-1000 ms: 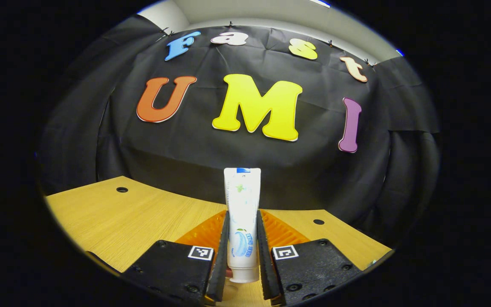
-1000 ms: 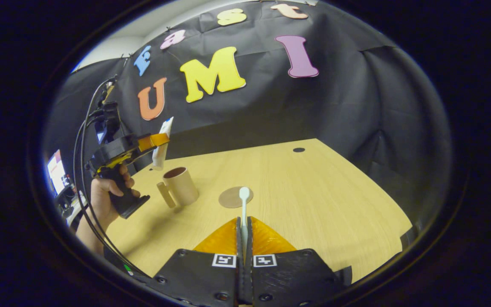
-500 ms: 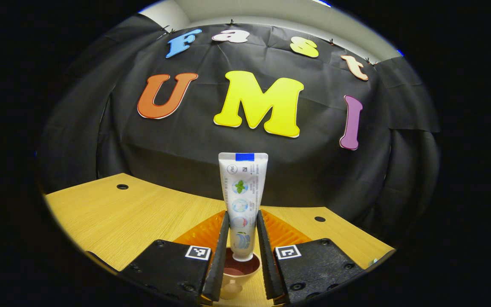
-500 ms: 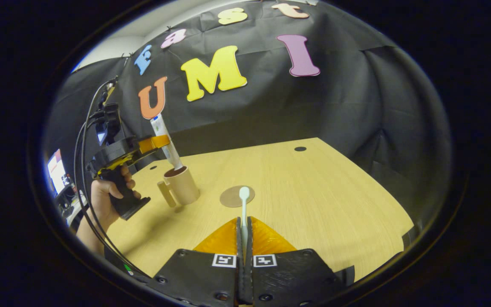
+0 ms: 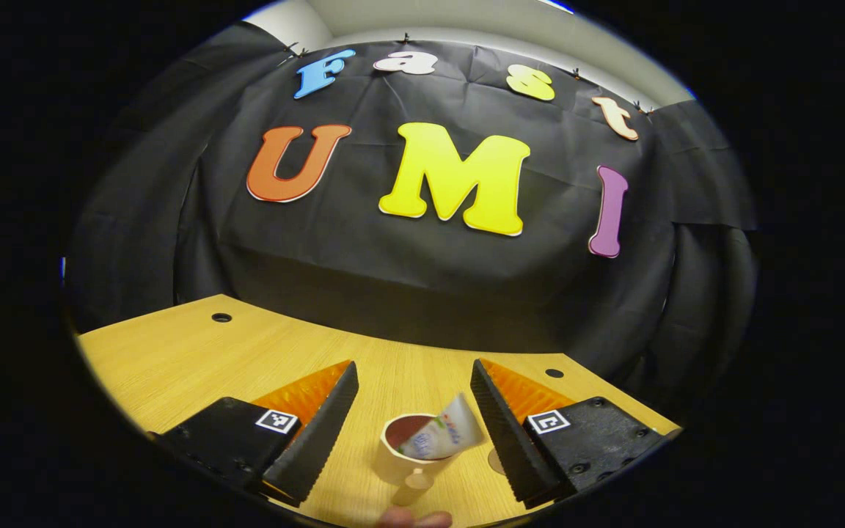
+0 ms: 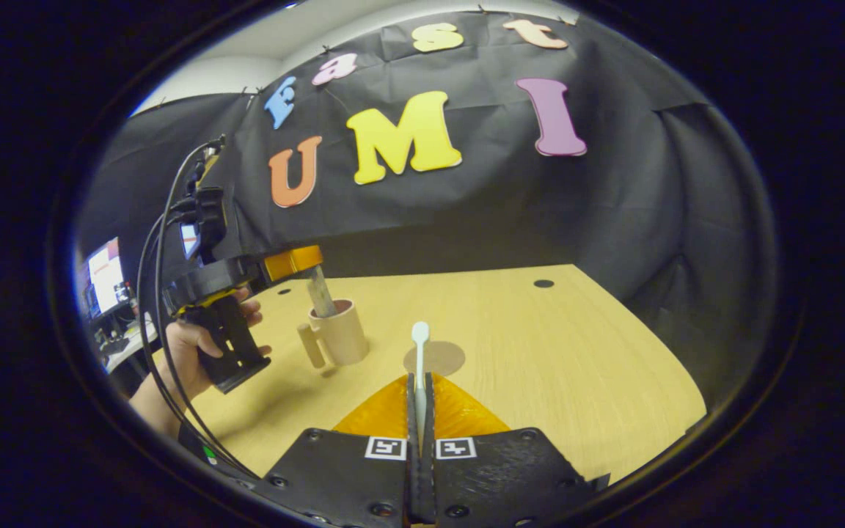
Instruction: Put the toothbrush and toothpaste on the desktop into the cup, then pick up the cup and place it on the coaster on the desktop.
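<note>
My left gripper (image 5: 414, 385) now released; toothpaste (image 5: 441, 438) dropped into cup (image 5: 402, 463). Right gripper (image 6: 420, 381) still clenching toothbrush (image 6: 419, 345).

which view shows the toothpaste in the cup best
The left gripper view: it looks down between its open fingers at the toothpaste leaning in the cup, mouth visible. The right gripper view shows the tube farther off, sticking out of the cup, partly hidden by the left gripper.
</note>
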